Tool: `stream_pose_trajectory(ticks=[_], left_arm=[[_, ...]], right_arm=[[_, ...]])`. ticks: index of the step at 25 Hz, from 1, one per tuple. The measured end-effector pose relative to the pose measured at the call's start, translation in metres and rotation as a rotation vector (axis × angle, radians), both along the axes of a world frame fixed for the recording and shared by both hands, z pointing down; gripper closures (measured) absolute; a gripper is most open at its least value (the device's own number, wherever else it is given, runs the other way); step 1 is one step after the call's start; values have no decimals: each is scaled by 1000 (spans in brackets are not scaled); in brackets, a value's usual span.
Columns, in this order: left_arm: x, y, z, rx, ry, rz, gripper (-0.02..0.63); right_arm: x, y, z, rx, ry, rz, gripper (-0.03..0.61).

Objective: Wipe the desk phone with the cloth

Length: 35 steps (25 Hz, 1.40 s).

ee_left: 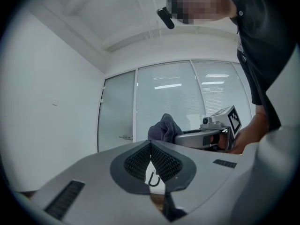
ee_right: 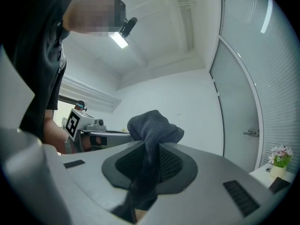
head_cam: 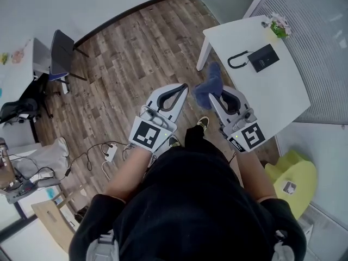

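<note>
The black desk phone (head_cam: 263, 57) lies on the white table (head_cam: 283, 99) at the upper right, its curled cord (head_cam: 237, 60) to its left. My right gripper (head_cam: 213, 95) is shut on a dark blue cloth (head_cam: 209, 85), held above the floor just off the table's near left corner. That cloth (ee_right: 152, 128) bunches out between the shut jaws in the right gripper view. My left gripper (head_cam: 181, 89) is shut and empty, level with the right one, to its left. In the left gripper view the cloth (ee_left: 163, 128) and right gripper (ee_left: 206, 136) show ahead.
A small flower pot (head_cam: 278, 25) stands at the table's far edge. A wood floor (head_cam: 125, 53) lies below, with a chair (head_cam: 60, 56) at the left, cables and a power strip (head_cam: 110, 153) near the person's feet. A yellow stool (head_cam: 293, 178) sits at the right.
</note>
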State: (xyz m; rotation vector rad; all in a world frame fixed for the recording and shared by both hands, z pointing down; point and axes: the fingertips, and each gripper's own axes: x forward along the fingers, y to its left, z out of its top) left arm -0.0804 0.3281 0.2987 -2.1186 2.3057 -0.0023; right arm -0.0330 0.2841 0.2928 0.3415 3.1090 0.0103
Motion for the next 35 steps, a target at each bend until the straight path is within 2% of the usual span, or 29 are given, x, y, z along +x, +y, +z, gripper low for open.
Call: stream_pose_trajectory(ticks=[8, 15, 21, 27, 35], left_arm=[[-21, -87, -5, -25, -35, 30, 603], [-15, -160, 1, -56, -34, 72, 603], [-7, -203, -8, -61, -46, 107, 603], [13, -245, -7, -75, -61, 192, 603], [20, -297, 3, -80, -66, 319, 603]], right_arm=[[-21, -81, -1, -19, -22, 26, 499], [-18, -152, 2, -46, -31, 62, 499], [-12, -195, -1, -59, -50, 94, 499], [10, -234, -4, -68, -68, 173, 499], [22, -278, 6, -76, -55, 307, 499]])
